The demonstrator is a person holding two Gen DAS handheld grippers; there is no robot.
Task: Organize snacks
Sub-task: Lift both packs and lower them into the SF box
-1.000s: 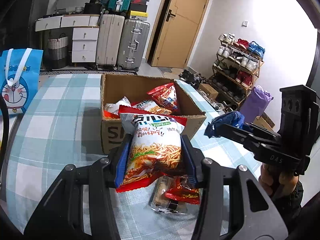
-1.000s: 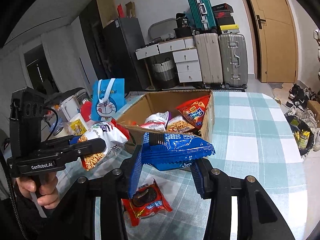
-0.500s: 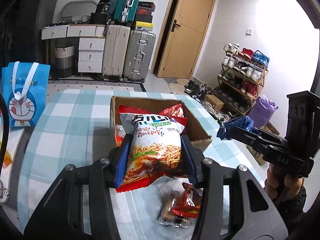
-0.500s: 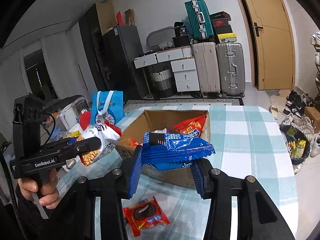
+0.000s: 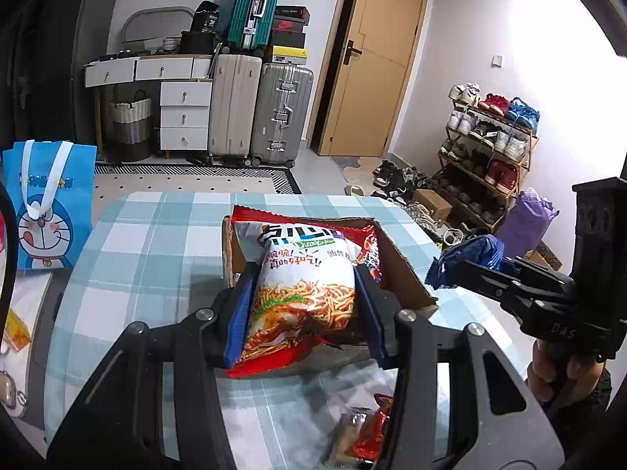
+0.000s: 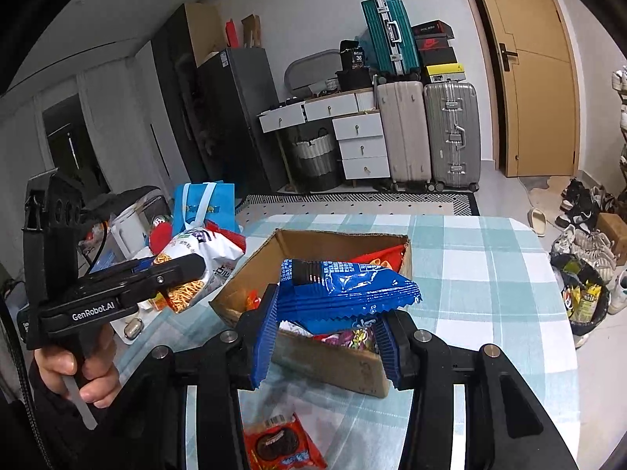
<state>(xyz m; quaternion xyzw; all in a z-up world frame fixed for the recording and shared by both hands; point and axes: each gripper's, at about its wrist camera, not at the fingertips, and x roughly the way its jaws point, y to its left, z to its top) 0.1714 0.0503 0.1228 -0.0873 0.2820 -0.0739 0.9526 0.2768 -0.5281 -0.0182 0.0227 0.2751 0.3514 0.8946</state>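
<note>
In the left wrist view, the left tongs [image 5: 301, 313] are clenched on the noodle snack bag [image 5: 303, 286], in the middle of the frame. The bag has gone up off the desk [image 5: 149, 258]. A second ago the cardboard box [image 5: 407, 270] looked big and you could see snacks inside it. Now the bag hides most of the box, and the box sits lower and smaller behind it. That likely means the bag is on its way to the box. At the right edge, the right tongs [image 5: 450, 274] grasp the blue cookie pack [image 5: 474, 252], and they sit higher than before. The loose snacks [image 5: 364, 427] at the bottom have slid down toward the frame's edge.

In the right wrist view, the right tongs [image 6: 327, 337] are clenched on the blue cookie pack [image 6: 345, 290] in the middle. The cardboard box [image 6: 333, 360] now sits lower, right behind the pack, so the pack looks close to going in. At the left, the left tongs [image 6: 184, 274] hold the noodle snack bag [image 6: 200, 258] up. The red cookie packet [image 6: 282, 446] lies on the desk at the bottom, nearer the edge than before.
</note>
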